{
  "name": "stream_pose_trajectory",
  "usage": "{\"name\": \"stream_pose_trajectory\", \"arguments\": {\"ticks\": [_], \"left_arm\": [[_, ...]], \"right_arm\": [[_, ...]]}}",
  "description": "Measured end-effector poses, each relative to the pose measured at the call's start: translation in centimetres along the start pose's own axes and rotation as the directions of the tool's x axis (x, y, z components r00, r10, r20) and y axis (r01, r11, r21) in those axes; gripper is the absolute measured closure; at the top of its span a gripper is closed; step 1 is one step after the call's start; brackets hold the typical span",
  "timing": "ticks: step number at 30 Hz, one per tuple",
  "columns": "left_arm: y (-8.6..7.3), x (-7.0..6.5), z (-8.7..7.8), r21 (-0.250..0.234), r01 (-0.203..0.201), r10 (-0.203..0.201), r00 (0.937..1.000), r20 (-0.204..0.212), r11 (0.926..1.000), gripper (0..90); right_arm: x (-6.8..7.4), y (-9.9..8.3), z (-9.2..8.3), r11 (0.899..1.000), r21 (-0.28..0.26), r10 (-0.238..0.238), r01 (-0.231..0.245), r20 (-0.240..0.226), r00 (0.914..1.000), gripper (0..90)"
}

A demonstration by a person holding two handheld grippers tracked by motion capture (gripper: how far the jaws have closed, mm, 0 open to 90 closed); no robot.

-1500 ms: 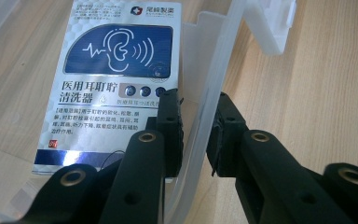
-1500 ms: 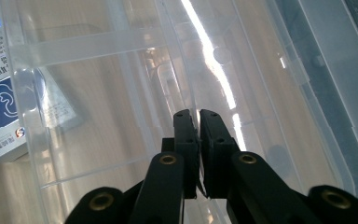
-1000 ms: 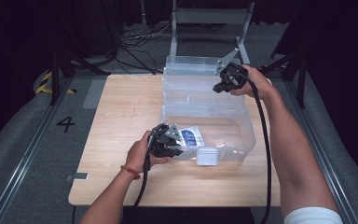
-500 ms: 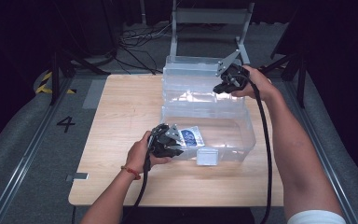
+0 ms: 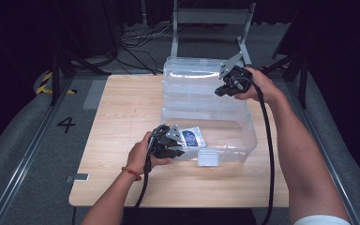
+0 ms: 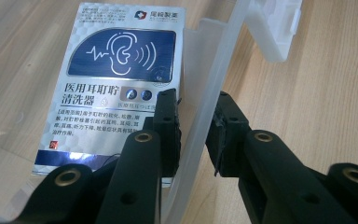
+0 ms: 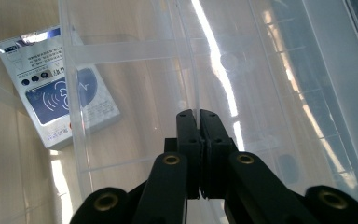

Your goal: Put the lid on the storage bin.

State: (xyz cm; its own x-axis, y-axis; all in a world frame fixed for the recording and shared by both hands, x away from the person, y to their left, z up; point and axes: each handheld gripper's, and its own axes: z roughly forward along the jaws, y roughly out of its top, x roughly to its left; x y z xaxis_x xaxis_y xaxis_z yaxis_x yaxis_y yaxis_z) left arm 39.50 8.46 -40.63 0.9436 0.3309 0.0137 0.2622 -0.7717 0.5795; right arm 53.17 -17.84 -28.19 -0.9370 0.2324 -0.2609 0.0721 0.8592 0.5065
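Observation:
A clear plastic box (image 5: 251, 136) stands on the wooden table with its lid (image 5: 192, 79) swung back behind it. Inside, on the bottom, lies a flat blue-and-white packet (image 5: 192, 138) printed with an ear symbol (image 6: 116, 79). My left gripper (image 5: 171, 140) straddles the box's near-left wall (image 6: 214, 60), one jaw inside and one outside, closed on the rim (image 6: 193, 112). My right gripper (image 5: 225, 86) is at the lid's right side, its jaws pinched together on a thin clear edge of the lid (image 7: 198, 116). The packet (image 7: 56, 93) shows through the plastic.
A white latch (image 5: 208, 158) hangs on the box's front wall, also seen at the rim (image 6: 275, 28). Bare tabletop (image 5: 126, 108) lies left of the box. A grey metal frame (image 5: 211, 18) stands behind the table, and dark floor surrounds it.
The right gripper has shifted very slightly with the lid's edge in it. The left gripper and the box have stayed put.

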Motion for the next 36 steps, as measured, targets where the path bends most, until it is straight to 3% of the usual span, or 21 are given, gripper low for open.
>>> {"name": "stream_pose_trajectory", "arguments": {"ticks": [36], "left_arm": [[-0.3,-0.2,0.1,-0.05,-0.011,0.01,0.9999,-0.014,0.9987,73.6]], "right_arm": [[3.1,-0.4,-1.6,0.998,-0.041,-0.045,0.045,0.004,0.999,89.2]]}}
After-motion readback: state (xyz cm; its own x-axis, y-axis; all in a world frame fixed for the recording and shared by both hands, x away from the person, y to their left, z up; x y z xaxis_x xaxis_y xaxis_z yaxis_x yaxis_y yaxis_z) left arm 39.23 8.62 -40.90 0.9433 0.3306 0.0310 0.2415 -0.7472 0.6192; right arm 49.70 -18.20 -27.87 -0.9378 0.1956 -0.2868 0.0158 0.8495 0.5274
